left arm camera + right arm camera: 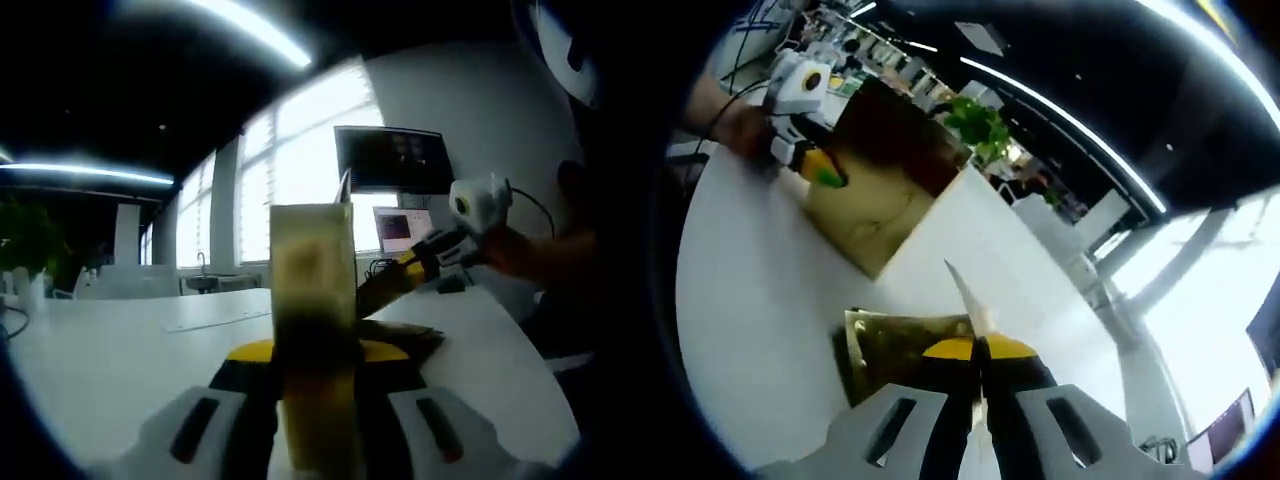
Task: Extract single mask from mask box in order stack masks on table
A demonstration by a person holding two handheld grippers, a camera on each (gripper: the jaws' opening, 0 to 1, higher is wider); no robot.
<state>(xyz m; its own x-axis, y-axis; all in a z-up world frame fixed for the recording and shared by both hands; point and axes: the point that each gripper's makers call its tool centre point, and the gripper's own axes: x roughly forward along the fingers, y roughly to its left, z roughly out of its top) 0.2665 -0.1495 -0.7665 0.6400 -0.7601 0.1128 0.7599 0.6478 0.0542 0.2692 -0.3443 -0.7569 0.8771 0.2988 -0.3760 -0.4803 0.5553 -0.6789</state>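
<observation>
The mask box (312,300), tall and yellowish, stands upright between the jaws of my left gripper (315,355), which is shut on it. In the right gripper view the same box (885,190) hangs over the white table with the left gripper (820,168) clamped to its side. My right gripper (980,352) is shut on a thin flat mask (965,295), seen edge-on and sticking up from the jaws. Under it a low stack of gold-dark masks (890,350) lies on the table. In the left gripper view the right gripper (385,288) reaches in beside the box, above the stack (405,338).
The white table (120,350) stretches wide to the left and its edge curves off at the right (530,380). A monitor (392,160) and a laptop (402,230) stand at the far end. A person's hand (735,125) holds the left gripper. Bright windows and a plant (980,125) lie beyond.
</observation>
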